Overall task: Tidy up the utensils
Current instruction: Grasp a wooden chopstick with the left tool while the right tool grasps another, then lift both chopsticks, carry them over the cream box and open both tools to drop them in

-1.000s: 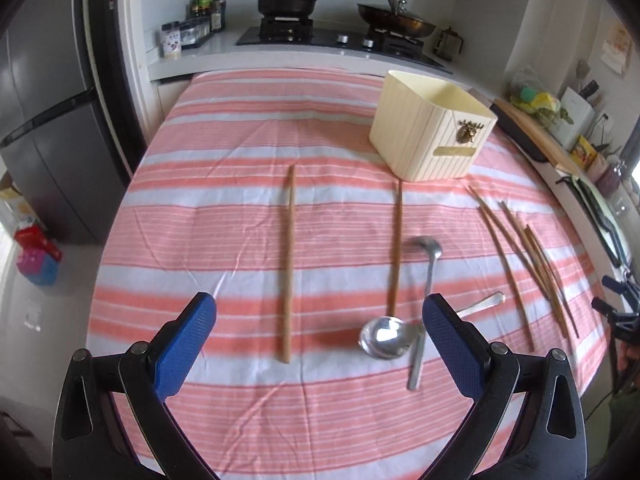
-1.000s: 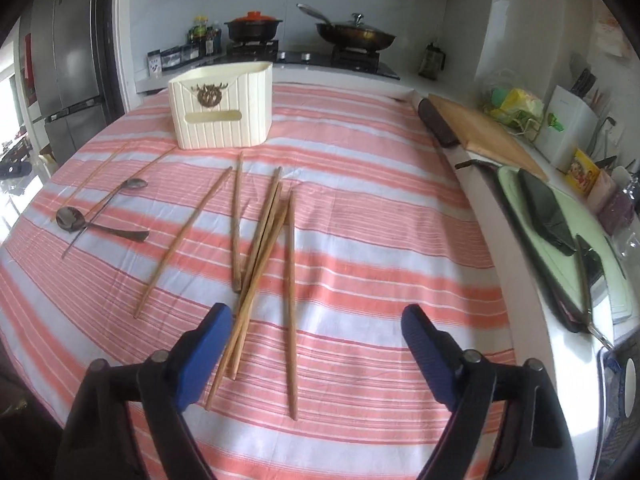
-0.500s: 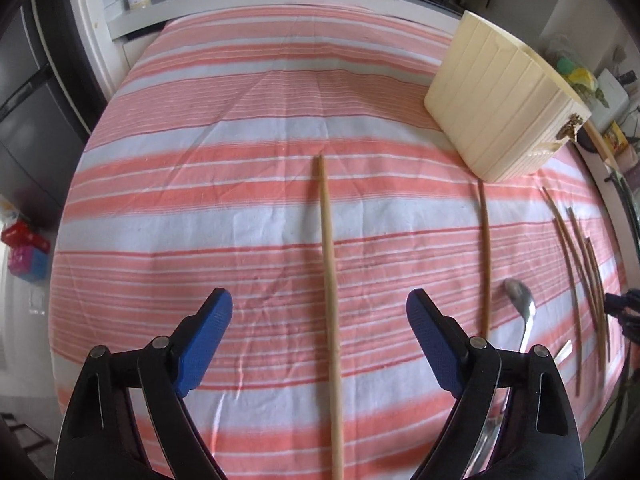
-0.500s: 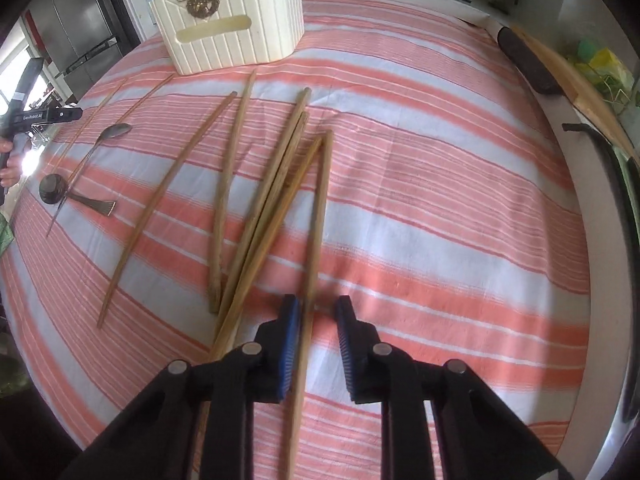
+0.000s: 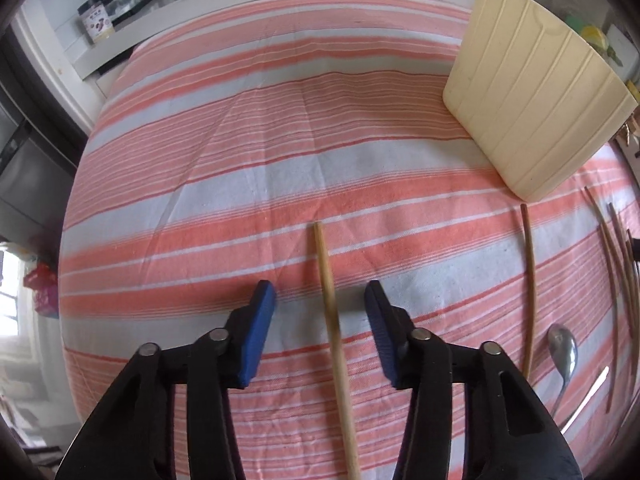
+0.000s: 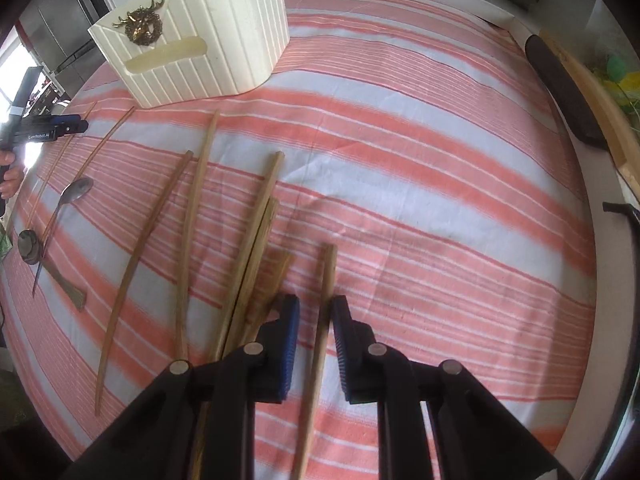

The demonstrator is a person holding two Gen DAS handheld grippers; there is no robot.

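Note:
My left gripper (image 5: 320, 298) is low over the striped tablecloth, jaws partly open on either side of a light wooden chopstick (image 5: 330, 300), not touching it. My right gripper (image 6: 316, 312) has its jaws nearly closed around another wooden chopstick (image 6: 326, 280); a narrow gap shows on the left side. Several more chopsticks (image 6: 256, 240) lie just left of it. The cream ribbed holder (image 6: 208, 36) stands at the back; it also shows in the left wrist view (image 5: 528, 100). A metal spoon (image 5: 562, 356) lies at the right of the left view.
A dark thin chopstick (image 5: 530, 280) and a ladle (image 6: 30, 246) lie between the grippers' areas. A wooden cutting board (image 6: 592, 92) and dark roll (image 6: 560, 88) sit on the counter at right. A jar (image 5: 98, 24) stands beyond the table's far edge.
My left gripper has dropped lower and narrowed its jaws around the light chopstick. My right gripper has moved forward along its chopstick, with the jaws still nearly closed.

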